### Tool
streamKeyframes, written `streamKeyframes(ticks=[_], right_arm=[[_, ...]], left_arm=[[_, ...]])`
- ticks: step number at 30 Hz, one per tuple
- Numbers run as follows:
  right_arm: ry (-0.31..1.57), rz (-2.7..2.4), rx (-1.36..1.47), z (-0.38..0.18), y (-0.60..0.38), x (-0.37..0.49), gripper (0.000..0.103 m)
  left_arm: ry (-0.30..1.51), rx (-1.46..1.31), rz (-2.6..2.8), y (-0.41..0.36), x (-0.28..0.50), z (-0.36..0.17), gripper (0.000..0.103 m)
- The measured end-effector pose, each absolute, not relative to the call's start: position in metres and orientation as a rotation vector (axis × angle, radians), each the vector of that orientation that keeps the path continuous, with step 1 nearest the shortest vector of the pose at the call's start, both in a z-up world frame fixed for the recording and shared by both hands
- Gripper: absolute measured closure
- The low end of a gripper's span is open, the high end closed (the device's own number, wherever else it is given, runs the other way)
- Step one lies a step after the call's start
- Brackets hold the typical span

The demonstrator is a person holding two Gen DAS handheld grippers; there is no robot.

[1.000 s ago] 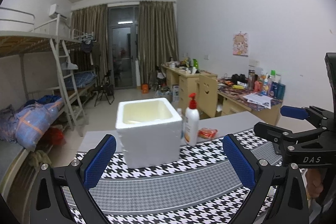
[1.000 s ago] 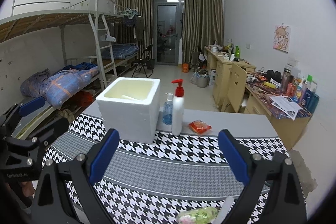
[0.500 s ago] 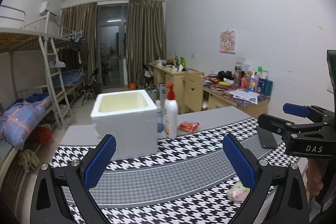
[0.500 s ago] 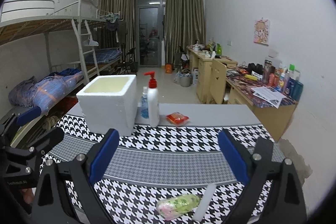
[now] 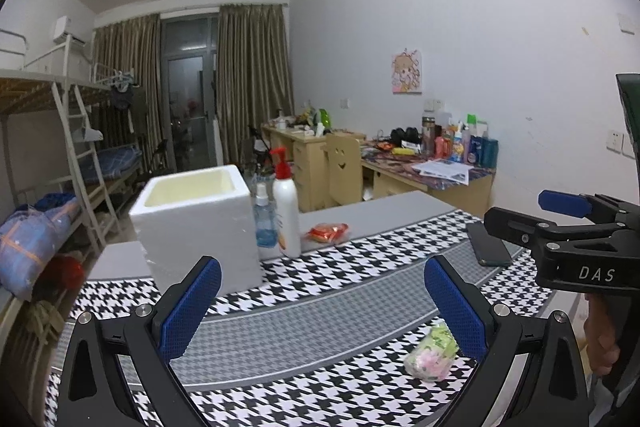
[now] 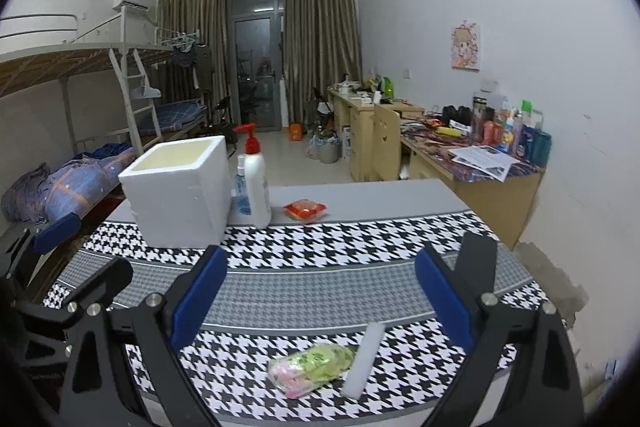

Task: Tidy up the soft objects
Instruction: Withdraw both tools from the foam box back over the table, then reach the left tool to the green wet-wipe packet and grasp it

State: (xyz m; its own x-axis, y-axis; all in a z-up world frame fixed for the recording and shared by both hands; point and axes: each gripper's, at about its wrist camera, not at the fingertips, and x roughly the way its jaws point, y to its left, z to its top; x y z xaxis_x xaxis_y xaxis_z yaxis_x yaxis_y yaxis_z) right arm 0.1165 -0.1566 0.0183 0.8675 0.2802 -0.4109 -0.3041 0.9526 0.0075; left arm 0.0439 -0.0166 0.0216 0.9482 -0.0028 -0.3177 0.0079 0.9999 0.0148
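A soft green and pink packet (image 6: 312, 371) lies near the table's front edge, below my open right gripper (image 6: 320, 303); a white foam strip (image 6: 364, 361) rests against it. The left wrist view shows the same packet (image 5: 432, 355) at lower right, partly behind a finger of my open left gripper (image 5: 320, 307). A white foam box (image 6: 178, 191) stands open-topped at the back left, seen also as the foam box (image 5: 196, 223). A red soft packet (image 6: 306, 209) lies behind the cloth. Both grippers hold nothing.
A white pump bottle (image 6: 256, 187) and a small blue bottle (image 6: 241, 193) stand beside the box. A dark phone (image 5: 488, 247) lies at the right of the houndstooth cloth (image 6: 320, 247). A bunk bed (image 6: 80, 87) is left, cluttered desks (image 6: 472, 163) right.
Both grippers have drawn back and tilted down, so the box looks farther and the green and pink packet has come fully into view. Their jaws stay open.
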Motion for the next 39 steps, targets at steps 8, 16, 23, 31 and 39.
streamKeyframes(ticks=[8,16,23,31,39], right_arm=[[0.441,0.245,-0.030,0.001,-0.173,0.114,0.006],[0.479,0.188,0.007,-0.012,-0.191,0.117,0.006],[0.522,0.156,0.008,-0.026,-0.197,0.123,0.006],[0.558,0.137,0.002,-0.040,-0.202,0.130,0.006],[0.615,0.129,0.007,-0.056,-0.207,0.144,0.006]], left_arm=[[0.354,0.001,-0.069,-0.030,0.053,0.001,0.001],[0.417,-0.013,-0.110,-0.040,0.065,-0.015,0.001],[0.463,-0.008,-0.126,-0.047,0.076,-0.029,0.001],[0.504,0.014,-0.141,-0.055,0.086,-0.041,0.001],[0.564,0.017,-0.150,-0.060,0.100,-0.057,0.001]])
